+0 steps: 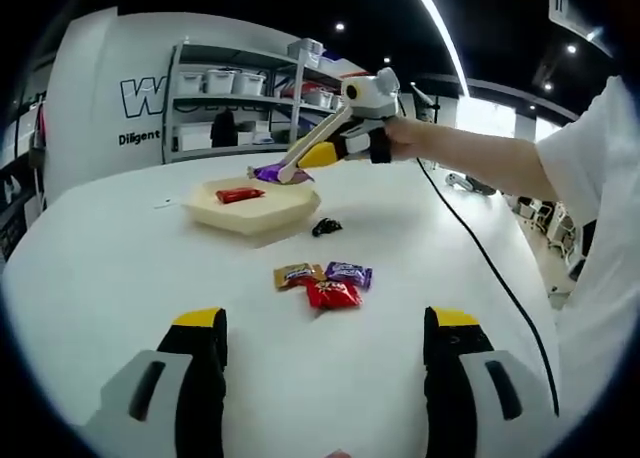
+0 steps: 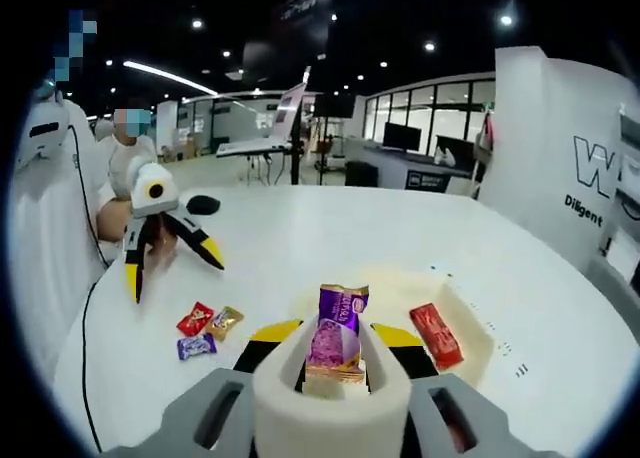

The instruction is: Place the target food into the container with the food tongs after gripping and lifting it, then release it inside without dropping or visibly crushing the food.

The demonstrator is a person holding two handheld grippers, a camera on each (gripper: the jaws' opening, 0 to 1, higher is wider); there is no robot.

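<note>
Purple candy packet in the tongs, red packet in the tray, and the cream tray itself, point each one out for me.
Purple candy packet (image 2: 338, 340), right gripper view, middle of the wrapper.
Red packet (image 2: 436, 335), right gripper view, centre of the wrapper.
Cream tray (image 1: 262, 218), left gripper view, near outer wall.

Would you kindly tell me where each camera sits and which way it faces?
Left gripper view: rides on the left gripper, open, low over the white round table, facing the cream tray and shelving; a bare forearm brings in the right gripper.
Right gripper view: rides on the right gripper, above the tray, facing back towards the left gripper.
Shared: tray, red packet, purple-wrapped snack in white tongs, three loose candies.
</note>
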